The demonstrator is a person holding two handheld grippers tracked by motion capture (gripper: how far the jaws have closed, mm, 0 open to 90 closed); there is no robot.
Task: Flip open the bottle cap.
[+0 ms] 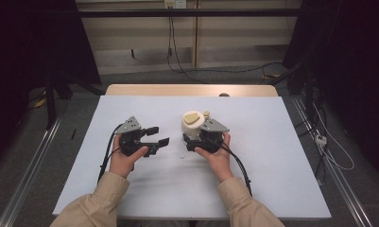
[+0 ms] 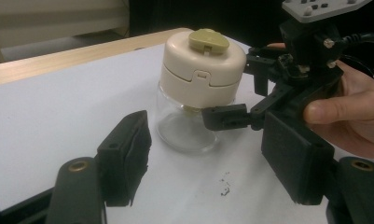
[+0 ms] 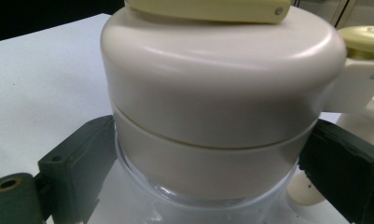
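Figure. A small clear glass jar [image 2: 187, 128] with a cream plastic lid [image 2: 201, 65] stood upright on the white sheet covering the table [image 1: 272, 189], right of centre and nearer the person than the far edge. The lid carried an olive-yellow flip tab [image 2: 209, 40] on top and a small latch notch on its side. The right gripper [image 1: 193, 140] held the jar: seen from the right gripper view, its jaws pressed on either side of the glass just beneath the lid's lower band, and from the left gripper view one jaw met the glass under the lid. The left gripper [image 1: 159, 137] lay well apart to the jar's left, its jaws partly spread with nothing between them and pointed toward the jar.

Handling, as judged: the jar appeared empty, so probably light; the glass wall would be stiff, smooth, slippery and breakable under a hard squeeze or a tip-over. The plastic lid should be the safer purchase, offering a broad, matte cylinder. With the base already pinned, the free jaws would best take the lid across its widest band, or lift the tab.

No brand, label or legible writing showed on jar, lid or grippers. A few dark specks [image 2: 225, 183] marked the sheet before the jar.
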